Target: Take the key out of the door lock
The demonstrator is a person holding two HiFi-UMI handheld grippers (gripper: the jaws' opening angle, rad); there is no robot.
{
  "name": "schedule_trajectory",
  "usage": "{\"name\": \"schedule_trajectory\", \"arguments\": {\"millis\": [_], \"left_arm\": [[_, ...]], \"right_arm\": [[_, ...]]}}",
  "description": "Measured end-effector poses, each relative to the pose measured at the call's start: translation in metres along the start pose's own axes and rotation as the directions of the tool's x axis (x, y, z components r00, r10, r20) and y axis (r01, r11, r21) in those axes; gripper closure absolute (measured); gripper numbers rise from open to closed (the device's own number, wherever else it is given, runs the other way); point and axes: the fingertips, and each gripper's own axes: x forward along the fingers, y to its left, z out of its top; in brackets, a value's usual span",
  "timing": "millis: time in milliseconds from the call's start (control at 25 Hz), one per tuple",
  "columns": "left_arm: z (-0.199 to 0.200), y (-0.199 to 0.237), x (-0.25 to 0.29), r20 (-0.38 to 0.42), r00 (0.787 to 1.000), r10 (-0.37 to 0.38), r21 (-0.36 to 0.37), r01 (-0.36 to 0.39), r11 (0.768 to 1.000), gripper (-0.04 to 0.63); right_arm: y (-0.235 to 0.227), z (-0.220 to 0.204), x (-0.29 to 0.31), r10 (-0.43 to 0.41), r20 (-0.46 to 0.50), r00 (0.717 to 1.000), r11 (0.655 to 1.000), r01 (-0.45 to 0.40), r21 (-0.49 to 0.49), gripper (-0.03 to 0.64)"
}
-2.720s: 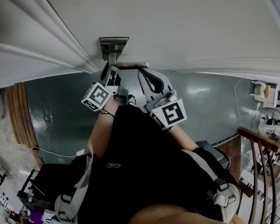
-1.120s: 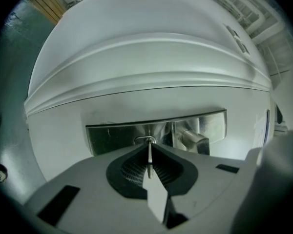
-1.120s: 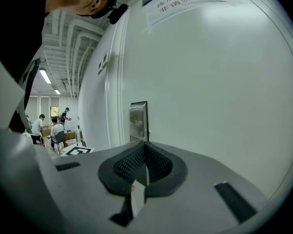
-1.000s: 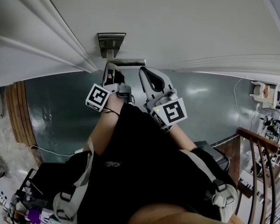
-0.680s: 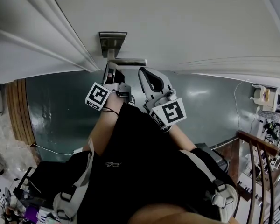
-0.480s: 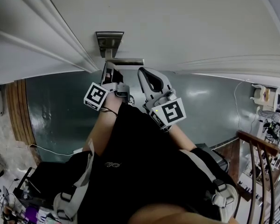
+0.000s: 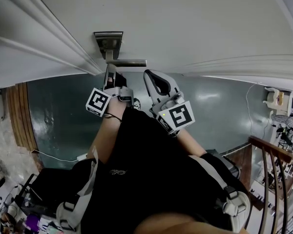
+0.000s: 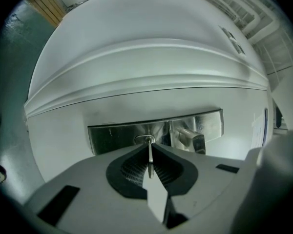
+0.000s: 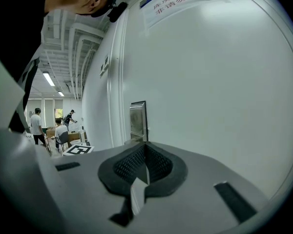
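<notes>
The right hand-held gripper (image 9: 145, 160) has its jaws together on nothing, just right of the left hand-held gripper (image 8: 150, 165), which is clamped on the thin silver key (image 8: 149, 150). Only the left gripper view shows that key, its far end at the keyhole (image 8: 140, 139) in the brushed-metal lock plate (image 8: 112, 136) on the white door (image 8: 146, 67).

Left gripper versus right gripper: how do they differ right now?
The left gripper has its jaws shut on the key, whose tip meets the lock plate; the right gripper has its jaws shut on nothing. The left gripper faces the lock plate closely; the right gripper looks along the door beside it. Both have their jaws together.
</notes>
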Motion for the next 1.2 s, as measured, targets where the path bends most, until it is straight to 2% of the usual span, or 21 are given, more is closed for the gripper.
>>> {"name": "schedule_trajectory", "arguments": {"millis": [640, 800, 1000, 1200], "left_arm": [[0.003, -0.014, -0.027, 0.029, 1.0, -0.003, 0.05, 0.001, 0.999, 0.56], [0.004, -0.014, -0.039, 0.041, 0.999, 0.023, 0.085, -0.027, 0.996, 0.56], [0.006, -0.02, -0.055, 0.057, 0.998, 0.014, 0.133, -0.022, 0.991, 0.56], [0.007, -0.016, -0.075, 0.072, 0.994, 0.085, 0.181, -0.097, 0.979, 0.56]], "right_arm": [[0.006, -0.003, -0.009, 0.051, -0.001, 0.999, 0.999, -0.051, 0.015, 0.609], [0.013, -0.003, -0.011, 0.069, 0.003, 0.998, 0.996, -0.069, -0.049, 0.609], [0.021, -0.003, -0.014, 0.111, 0.015, 0.994, 0.993, -0.11, -0.045, 0.609], [0.022, -0.011, -0.015, 0.143, 0.009, 0.99, 0.989, -0.143, -0.037, 0.609]]}}
